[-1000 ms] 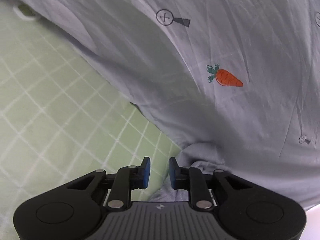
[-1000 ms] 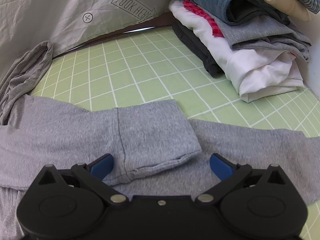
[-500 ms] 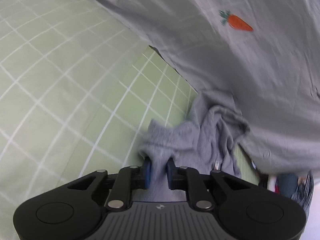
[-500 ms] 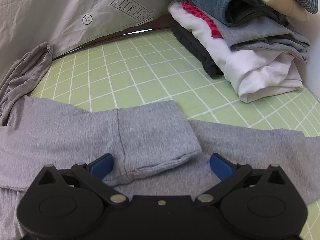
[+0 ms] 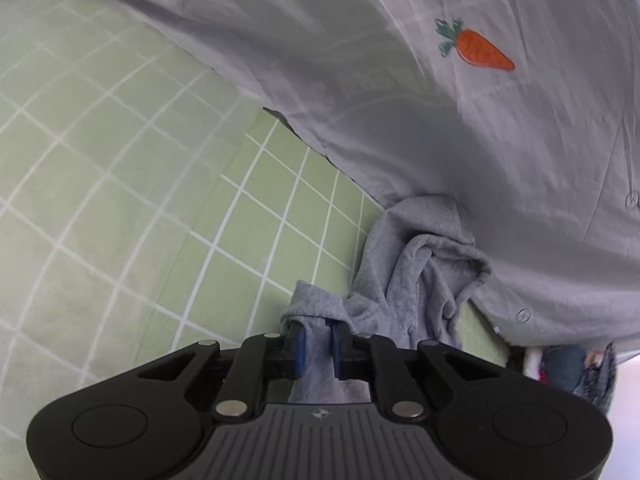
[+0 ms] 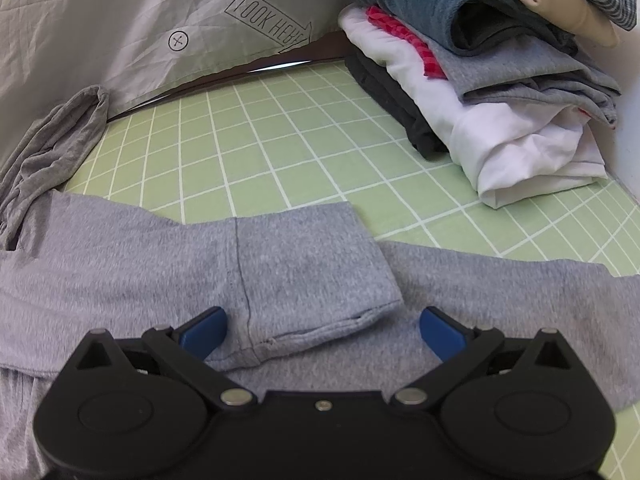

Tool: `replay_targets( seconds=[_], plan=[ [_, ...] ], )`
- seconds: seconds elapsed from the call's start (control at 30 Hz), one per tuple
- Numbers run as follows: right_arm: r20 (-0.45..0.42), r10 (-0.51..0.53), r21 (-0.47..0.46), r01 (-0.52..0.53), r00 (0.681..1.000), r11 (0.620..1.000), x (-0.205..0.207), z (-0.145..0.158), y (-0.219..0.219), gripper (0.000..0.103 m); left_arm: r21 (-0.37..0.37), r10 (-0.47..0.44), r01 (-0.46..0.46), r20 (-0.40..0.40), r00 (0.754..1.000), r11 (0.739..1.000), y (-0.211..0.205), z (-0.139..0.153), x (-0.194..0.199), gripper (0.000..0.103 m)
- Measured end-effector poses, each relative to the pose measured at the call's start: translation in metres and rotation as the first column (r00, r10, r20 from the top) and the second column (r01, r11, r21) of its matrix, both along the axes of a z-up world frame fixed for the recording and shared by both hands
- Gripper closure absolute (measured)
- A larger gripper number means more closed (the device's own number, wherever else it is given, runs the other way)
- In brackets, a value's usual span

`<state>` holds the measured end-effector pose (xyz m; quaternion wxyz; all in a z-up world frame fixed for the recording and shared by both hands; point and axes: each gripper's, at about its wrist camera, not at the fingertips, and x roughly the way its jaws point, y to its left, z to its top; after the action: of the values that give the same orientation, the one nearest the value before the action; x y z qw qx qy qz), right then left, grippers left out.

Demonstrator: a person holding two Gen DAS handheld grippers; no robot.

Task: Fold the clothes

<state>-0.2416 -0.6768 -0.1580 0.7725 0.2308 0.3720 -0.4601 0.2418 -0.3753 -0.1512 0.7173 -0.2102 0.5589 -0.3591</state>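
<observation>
Green gridded bedding is serving as the folding surface, with a pale grey printed sheet lying along its far side. On it the grey long-sleeved garment is lying spread, one sleeve doubled across the body with its cuff resting just ahead of the right gripper. That gripper is standing wide, its blue pads on either side of the cuff and closed on nothing. The left gripper is pinching a bunched part of the same grey fabric, its pads drawn narrow on the cloth.

Handling, as a judgement: the knit is appearing soft, light and limp, so it is likely sagging and crumpling wherever it is unsupported, as the bunched cloth is suggesting. Hemmed edges and cuffs are offering the firmest places to take hold; a pinch in mid-panel is likely gathering only a loose wrinkle.

The right wrist view is showing the flat lie of the body and folded sleeve, the stack of folded clothes at the right edge, and a hand resting on that stack; the left gripper is lying outside this view. The left wrist view alone is showing the pinch itself and the carrot print on the sheet.
</observation>
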Motion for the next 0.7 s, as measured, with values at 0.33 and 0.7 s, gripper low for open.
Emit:
replay_targets(
  seconds=[0.33, 0.7],
  plan=[
    [-0.003, 0.015, 0.008, -0.015, 1.0, 1.0, -0.001, 0.0, -0.003, 0.0, -0.084, 0.045, -0.053, -0.102, 0.994, 0.995, 0.001, -0.015, 0.015, 0.089],
    [-0.01, 0.015, 0.032, -0.014, 1.0, 0.999, -0.002, 0.001, -0.008, 0.0, -0.01, -0.04, 0.04, -0.028, 0.999, 0.999, -0.014, -0.001, 0.019, 0.087]
  ],
)
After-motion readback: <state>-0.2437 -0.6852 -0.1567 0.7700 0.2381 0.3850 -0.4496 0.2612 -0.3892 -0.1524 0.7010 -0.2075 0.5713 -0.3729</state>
